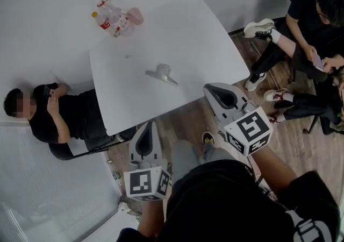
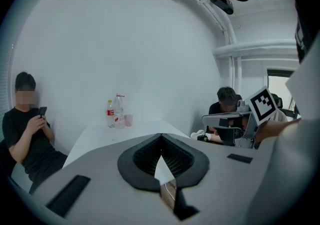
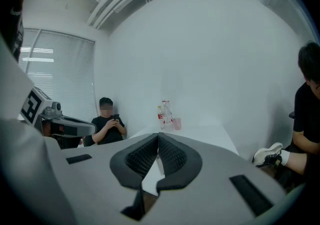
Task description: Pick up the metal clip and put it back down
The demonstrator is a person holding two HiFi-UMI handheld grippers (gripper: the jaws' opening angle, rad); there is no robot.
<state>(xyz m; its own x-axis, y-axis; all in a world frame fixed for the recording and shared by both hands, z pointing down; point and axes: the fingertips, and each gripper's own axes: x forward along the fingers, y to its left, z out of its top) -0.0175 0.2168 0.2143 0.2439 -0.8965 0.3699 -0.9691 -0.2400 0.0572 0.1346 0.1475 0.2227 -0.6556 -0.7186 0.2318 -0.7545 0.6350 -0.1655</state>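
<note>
Risk of shoving metal clip (image 1: 161,75) at table (image 1: 185,31) centre, not pinching it: left gripper (image 1: 148,127), right gripper (image 1: 213,90) both pressed together, empty, off table's near edge.

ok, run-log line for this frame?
metal clip: lying on table, untouched | left gripper: shut, empty | right gripper: shut, empty | both grippers: apart from clip, on person's side
</note>
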